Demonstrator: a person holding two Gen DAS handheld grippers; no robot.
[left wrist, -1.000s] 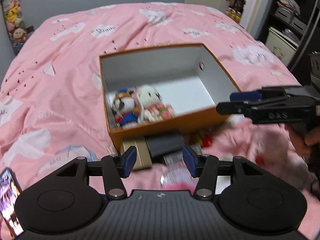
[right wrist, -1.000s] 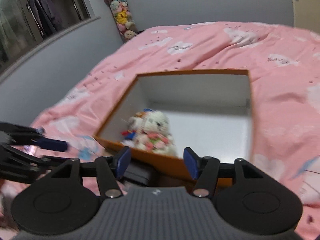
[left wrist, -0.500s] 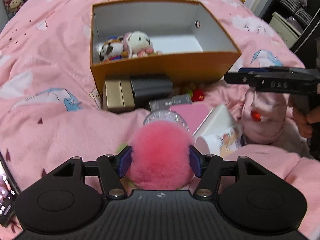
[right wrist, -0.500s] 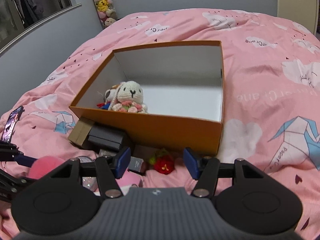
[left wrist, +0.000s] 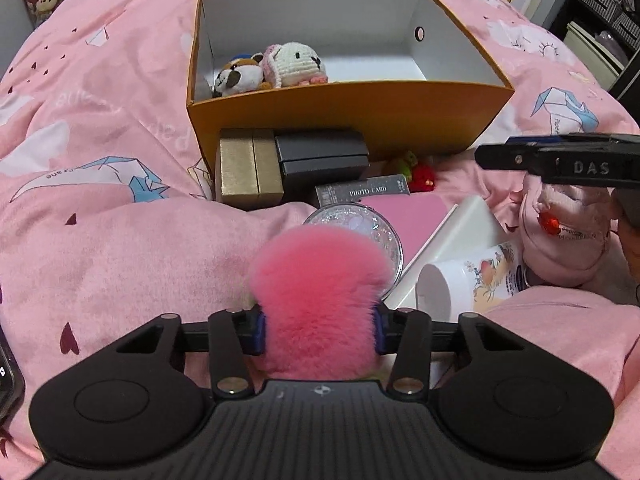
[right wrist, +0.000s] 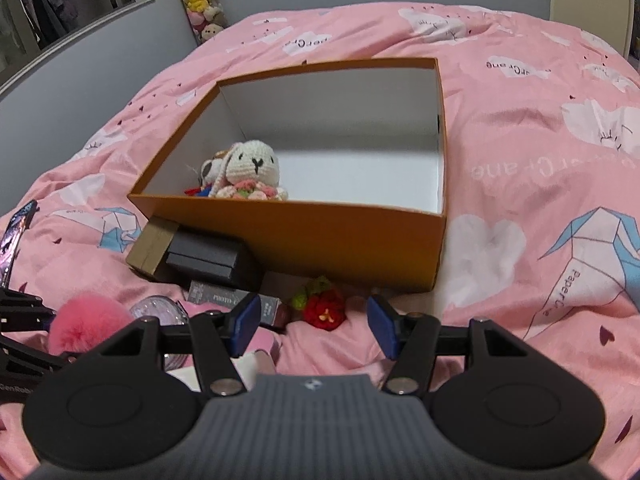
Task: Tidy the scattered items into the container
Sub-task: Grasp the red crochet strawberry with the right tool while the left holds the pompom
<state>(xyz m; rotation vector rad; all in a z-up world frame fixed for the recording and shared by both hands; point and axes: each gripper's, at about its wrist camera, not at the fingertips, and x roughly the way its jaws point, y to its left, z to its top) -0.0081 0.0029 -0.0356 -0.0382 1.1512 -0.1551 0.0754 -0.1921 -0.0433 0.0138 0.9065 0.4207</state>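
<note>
Closing my left gripper (left wrist: 318, 330) on the fluffy pink pompom (left wrist: 320, 300), pads touching its sides, on the pink duvet (left wrist: 120, 260) near the orange cardboard box (left wrist: 348, 116). It's round, no long axis. Only the right view shows my right gripper (right wrist: 314, 326) gaping, empty.

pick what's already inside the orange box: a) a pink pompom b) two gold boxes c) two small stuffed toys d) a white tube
c: a crocheted bunny and a small plush dog sit in the corner of the orange box; everything else lies outside it on the bed.
</note>
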